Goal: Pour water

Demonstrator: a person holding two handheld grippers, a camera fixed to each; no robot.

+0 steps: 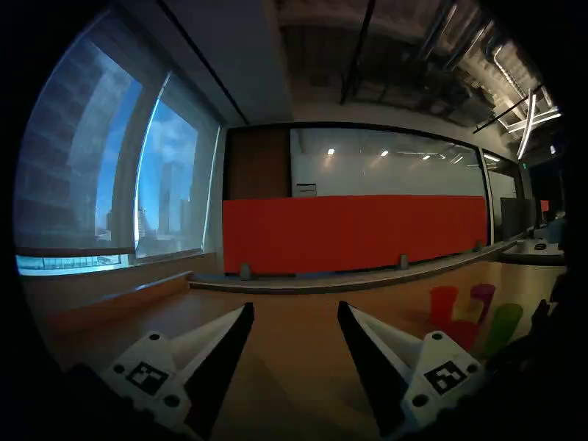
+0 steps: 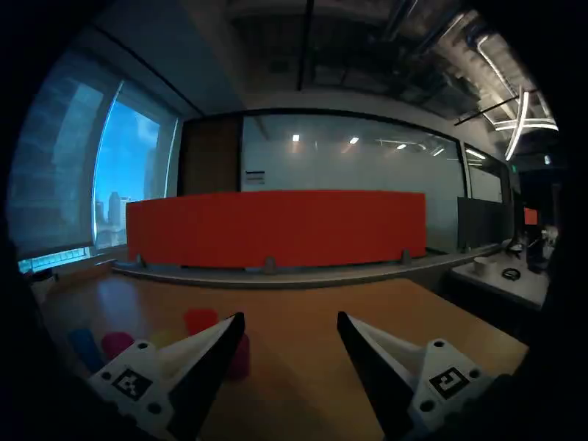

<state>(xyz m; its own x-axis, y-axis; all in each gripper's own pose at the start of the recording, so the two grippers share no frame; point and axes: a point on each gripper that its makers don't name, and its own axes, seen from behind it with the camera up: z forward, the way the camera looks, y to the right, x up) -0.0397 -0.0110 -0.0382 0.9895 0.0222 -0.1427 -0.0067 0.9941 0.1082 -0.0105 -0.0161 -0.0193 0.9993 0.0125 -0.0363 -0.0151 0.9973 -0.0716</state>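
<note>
A red partition (image 1: 353, 231) runs along the far edge of the wooden desk (image 1: 294, 345). There is a glass wall above it and windows (image 1: 110, 184) at the left of the frame. In the right gripper view a second, grey desk (image 2: 507, 283) sits at the right edge, carrying a white mug (image 2: 483, 266).

The cups stand grouped on the wooden desk, to one side of each tool. In the left gripper view they are at lower right: an orange cup (image 1: 443, 303), a purple cup (image 1: 483, 296) and a green cup (image 1: 506, 327). In the right gripper view they are at lower left: a blue cup (image 2: 84, 347), a pink cup (image 2: 116, 344) and a red cup (image 2: 200, 321). Whether any holds water cannot be told.

The left tool (image 1: 295, 305) is spread wide with nothing between its fingers. The right tool (image 2: 290, 316) is likewise wide open and holds nothing. One of its fingers (image 2: 213, 360) partly hides a magenta cup (image 2: 241, 359).
</note>
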